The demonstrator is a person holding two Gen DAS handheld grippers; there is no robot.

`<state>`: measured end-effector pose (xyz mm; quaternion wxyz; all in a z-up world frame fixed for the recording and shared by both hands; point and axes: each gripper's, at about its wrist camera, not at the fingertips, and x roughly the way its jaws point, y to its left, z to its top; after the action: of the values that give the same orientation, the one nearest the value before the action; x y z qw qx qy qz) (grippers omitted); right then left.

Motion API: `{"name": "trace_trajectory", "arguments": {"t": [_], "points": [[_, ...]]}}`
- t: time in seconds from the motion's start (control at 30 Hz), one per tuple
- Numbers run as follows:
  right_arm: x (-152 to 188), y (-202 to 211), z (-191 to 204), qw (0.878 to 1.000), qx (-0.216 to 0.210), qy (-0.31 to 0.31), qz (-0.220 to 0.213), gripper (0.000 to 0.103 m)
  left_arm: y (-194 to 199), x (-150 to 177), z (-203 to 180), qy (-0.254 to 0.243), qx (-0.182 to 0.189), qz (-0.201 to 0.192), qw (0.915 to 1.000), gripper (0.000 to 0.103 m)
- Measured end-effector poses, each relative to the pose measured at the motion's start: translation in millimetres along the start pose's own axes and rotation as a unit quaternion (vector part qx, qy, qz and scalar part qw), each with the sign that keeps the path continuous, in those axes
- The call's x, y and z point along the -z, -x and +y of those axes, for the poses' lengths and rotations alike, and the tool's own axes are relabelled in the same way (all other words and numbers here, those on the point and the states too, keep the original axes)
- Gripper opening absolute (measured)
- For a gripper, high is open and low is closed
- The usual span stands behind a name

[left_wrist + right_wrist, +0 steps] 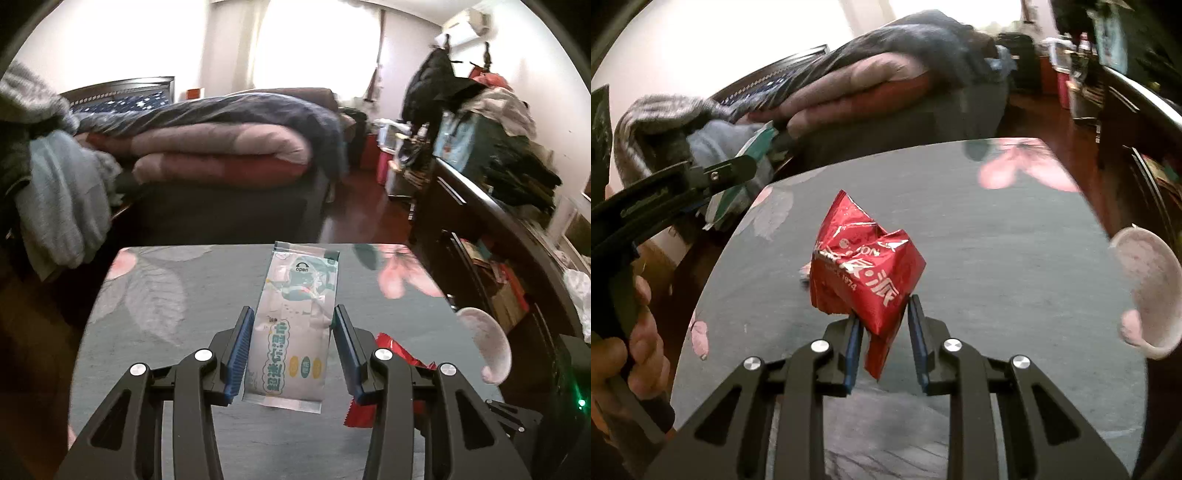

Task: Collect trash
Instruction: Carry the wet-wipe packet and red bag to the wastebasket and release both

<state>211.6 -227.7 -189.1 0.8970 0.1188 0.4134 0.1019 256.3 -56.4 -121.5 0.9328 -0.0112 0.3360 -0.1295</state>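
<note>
Trash is in both my grips: left gripper clamps the pale flat wipes packet, right gripper the crumpled red foil wrapper, neither binned yet.

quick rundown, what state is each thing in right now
wipes packet: flat, sealed, held up between the left tool's pads, off the table
red wrapper: crumpled, its lower end pinched in the right tool, lifted off the table
left tool: partly closed, gripping the wipes packet
right tool: shut on the red wrapper
pink bowl: upright at the table's right edge, looks empty
table: flowered cloth on top
</note>
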Motion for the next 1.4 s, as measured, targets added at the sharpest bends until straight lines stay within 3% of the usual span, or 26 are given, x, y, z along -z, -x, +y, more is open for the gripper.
{"name": "trace_trajectory", "arguments": {"t": [0.47, 0.9, 1.1, 1.33, 1.4], "points": [[19, 65, -121, 0.993, 0.049, -0.088, -0.058, 0.025, -26, -2, -128, -0.073, 0.084, 0.014, 0.9937, 0.044], [46, 105, -245, 0.972, 0.124, -0.181, -0.089, 0.025, -68, 15, -252, -0.148, 0.149, 0.047, 0.9766, 0.044], [61, 105, -292, 0.958, 0.157, -0.222, -0.089, 0.025, -99, 27, -298, -0.179, 0.158, 0.069, 0.9685, 0.044], [67, 75, -336, 0.946, 0.186, -0.258, -0.067, 0.028, -146, 39, -343, -0.203, 0.161, 0.114, 0.9592, 0.045], [65, 65, -345, 0.944, 0.191, -0.262, -0.062, 0.040, -159, 43, -353, -0.208, 0.162, 0.131, 0.9558, 0.048]]}}
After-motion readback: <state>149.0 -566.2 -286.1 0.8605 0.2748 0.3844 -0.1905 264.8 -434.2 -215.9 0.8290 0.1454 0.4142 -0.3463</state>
